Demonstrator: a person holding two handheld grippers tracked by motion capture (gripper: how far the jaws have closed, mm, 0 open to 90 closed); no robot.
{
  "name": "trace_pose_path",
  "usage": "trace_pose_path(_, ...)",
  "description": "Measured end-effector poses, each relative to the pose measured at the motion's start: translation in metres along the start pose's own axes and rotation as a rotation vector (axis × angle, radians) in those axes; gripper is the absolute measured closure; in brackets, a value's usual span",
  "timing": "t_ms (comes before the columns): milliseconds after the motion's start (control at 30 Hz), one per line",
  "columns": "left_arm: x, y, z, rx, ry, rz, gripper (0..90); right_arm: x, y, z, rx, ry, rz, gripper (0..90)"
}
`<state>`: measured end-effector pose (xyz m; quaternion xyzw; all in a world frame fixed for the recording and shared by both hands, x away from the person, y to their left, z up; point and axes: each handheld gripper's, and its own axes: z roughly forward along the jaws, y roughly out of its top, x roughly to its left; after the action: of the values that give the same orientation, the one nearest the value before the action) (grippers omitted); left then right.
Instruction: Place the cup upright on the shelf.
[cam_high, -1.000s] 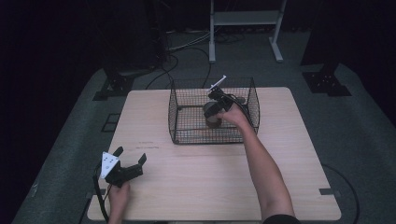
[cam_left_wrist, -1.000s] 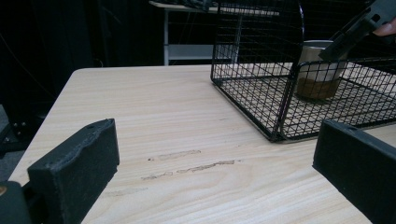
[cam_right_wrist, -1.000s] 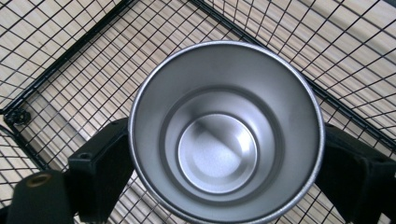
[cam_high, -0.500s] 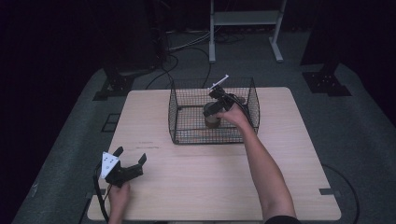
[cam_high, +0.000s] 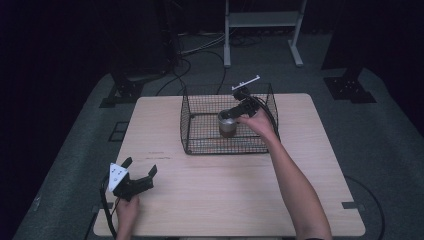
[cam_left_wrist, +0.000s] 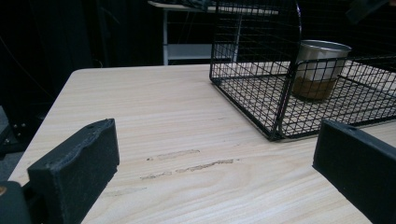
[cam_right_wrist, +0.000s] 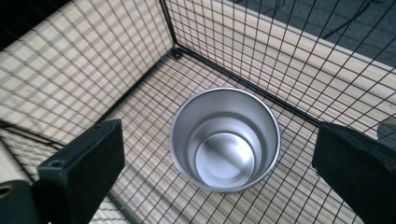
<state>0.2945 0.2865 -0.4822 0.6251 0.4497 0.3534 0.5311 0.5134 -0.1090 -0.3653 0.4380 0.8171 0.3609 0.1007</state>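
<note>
Upright steel cup (cam_right_wrist: 225, 139) in wire basket (cam_right_wrist: 84, 70), mouth up, right hand-held gripper (cam_right_wrist: 219, 158) spread wide above

Dark lab: floor cables (cam_high: 200, 47), equipment stand (cam_high: 262, 22).

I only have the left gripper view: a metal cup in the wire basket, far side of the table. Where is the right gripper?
Observer: The right gripper hangs above the cup, inside the basket, pointing down at it.
Operator: Are its jaws open?
Observer: Yes. In the right gripper view they stand wide apart on either side of the cup's rim, touching nothing.
Operator: Anything inside the cup?
Observer: No. From above, its steel bottom is bare.
Operator: And my left gripper?
Observer: The left gripper sits near the table's front left corner, jaws open, well apart from the basket.
</note>
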Motion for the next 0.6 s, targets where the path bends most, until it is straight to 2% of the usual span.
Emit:
trace_pose_path(133,0.0,0.0,0.0,0.001,0.0,0.002,0.0,0.002,-0.006,-0.014,-0.028,0.015,-0.026,2.0)
trace_pose_path(367,0.0,0.0,0.0,-0.001,0.001,0.003,0.0,0.007,-0.018,-0.034,-0.063,0.047,-0.045,2.1)
trace_pose_path(600,0.0,0.0,0.0,-0.001,0.001,0.004,0.0,0.016,-0.027,-0.053,-0.098,0.049,-0.098,2.2)
